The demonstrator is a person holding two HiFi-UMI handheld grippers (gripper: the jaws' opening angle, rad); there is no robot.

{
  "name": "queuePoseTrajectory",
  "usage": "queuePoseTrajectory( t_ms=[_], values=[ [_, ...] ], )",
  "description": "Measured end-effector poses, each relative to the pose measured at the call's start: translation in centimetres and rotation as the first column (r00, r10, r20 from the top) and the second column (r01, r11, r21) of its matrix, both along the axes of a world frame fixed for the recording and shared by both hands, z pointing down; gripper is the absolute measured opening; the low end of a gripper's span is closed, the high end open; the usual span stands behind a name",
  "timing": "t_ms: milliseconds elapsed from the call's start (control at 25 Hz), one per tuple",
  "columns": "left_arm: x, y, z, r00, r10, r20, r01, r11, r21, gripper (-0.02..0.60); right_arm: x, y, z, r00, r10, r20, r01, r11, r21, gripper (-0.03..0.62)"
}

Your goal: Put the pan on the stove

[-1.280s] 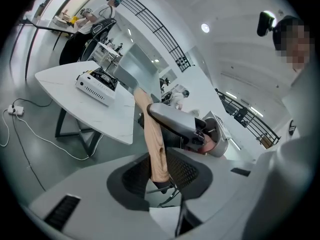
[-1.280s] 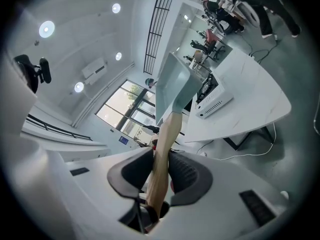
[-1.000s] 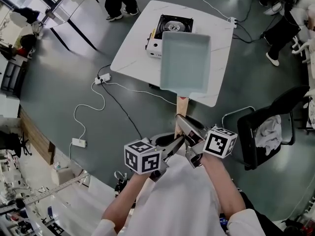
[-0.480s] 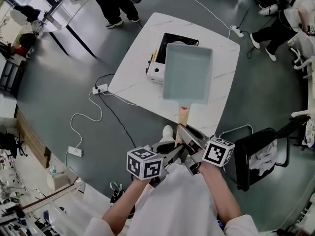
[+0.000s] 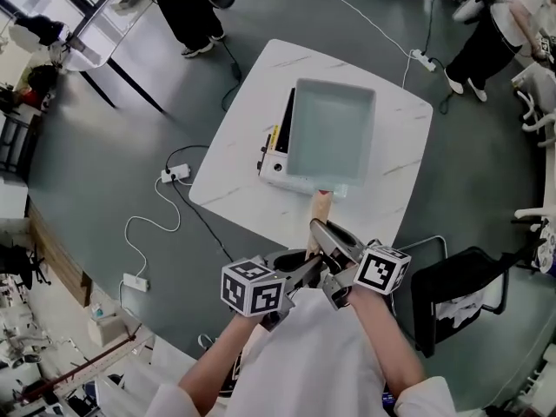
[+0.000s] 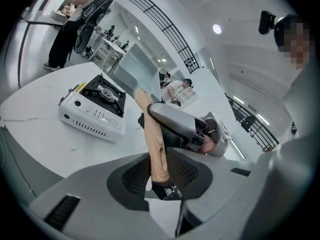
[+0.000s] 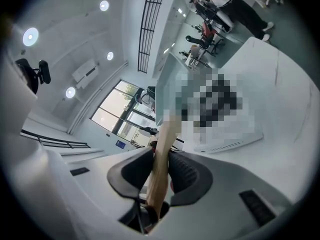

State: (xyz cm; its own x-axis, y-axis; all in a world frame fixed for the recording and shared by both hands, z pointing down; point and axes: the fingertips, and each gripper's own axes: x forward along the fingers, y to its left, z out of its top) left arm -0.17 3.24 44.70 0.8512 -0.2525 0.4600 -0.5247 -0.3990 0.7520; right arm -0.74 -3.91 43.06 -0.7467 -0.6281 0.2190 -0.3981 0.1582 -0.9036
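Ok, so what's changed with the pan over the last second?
The rectangular pan has moved further over the portable gas stove: a second ago the burner showed beyond its far left corner, now from above only the stove's left edge and front panel show. Nothing was grasped or released: left gripper and right gripper still clamp the wooden handle. The stove stays put on the table.

A white marble desk (image 5: 233, 165) stands on a grey floor (image 5: 95, 172). Left of the desk lies a white power strip (image 5: 174, 175) with its cable. A black chair (image 5: 452, 294) sits right of the desk's near corner. Beyond the desk stand 2 people: one person (image 5: 187, 7) and another person (image 5: 491, 24).
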Motion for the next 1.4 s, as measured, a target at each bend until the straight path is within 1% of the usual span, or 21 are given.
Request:
queuePoseTrajectory(
  t_ms=[200, 360, 480, 680, 840, 960, 1120, 1400],
  values=[
    [0.3, -3.4, 0.2, 1.000, -0.004, 0.001, 0.004, 1.000, -0.014, 0.100, 0.1, -3.5, -0.1, 0.999, -0.032, -0.008, 0.032, 0.999, 0.007, 0.100],
    [0.4, -4.1, 1.3, 1.000, 0.000, -0.005, 0.000, 0.999, -0.052, 0.099, 0.2, -4.0, 1.6, 0.999, -0.042, -0.011, 0.042, 0.999, -0.027, 0.100],
    [0.2, -5.1, 1.4, 1.000, 0.007, -0.012, -0.008, 0.998, -0.066, 0.099, -0.1, -5.0, 1.9, 0.999, -0.043, -0.002, 0.042, 0.998, -0.037, 0.100],
    [-1.1, -6.6, 2.3, 0.998, 0.058, 0.008, -0.057, 0.995, -0.087, 0.100, -0.7, -6.3, 3.7, 1.000, -0.012, 0.007, 0.012, 0.997, -0.077, 0.101],
    [-2.0, -8.5, 3.7, 0.997, 0.083, 0.009, -0.081, 0.990, -0.113, 0.099, -1.5, -8.6, 4.4, 0.999, 0.022, 0.024, -0.020, 0.996, -0.088, 0.104],
    [-2.1, -9.6, 5.2, 0.996, 0.091, -0.005, -0.091, 0.986, -0.140, 0.100, -1.7, -9.7, 6.1, 0.999, 0.044, 0.018, -0.041, 0.992, -0.115, 0.103],
    [-2.2, -10.6, 7.0, 0.995, 0.094, -0.019, -0.095, 0.981, -0.171, 0.099, -1.8, -10.8, 8.2, 0.999, 0.044, 0.003, -0.043, 0.989, -0.140, 0.103],
    [-2.6, -11.6, 8.9, 0.995, 0.094, -0.027, -0.098, 0.972, -0.215, 0.100, -2.2, -11.7, 10.5, 0.998, 0.058, 0.007, -0.055, 0.980, -0.191, 0.103]
  ],
)
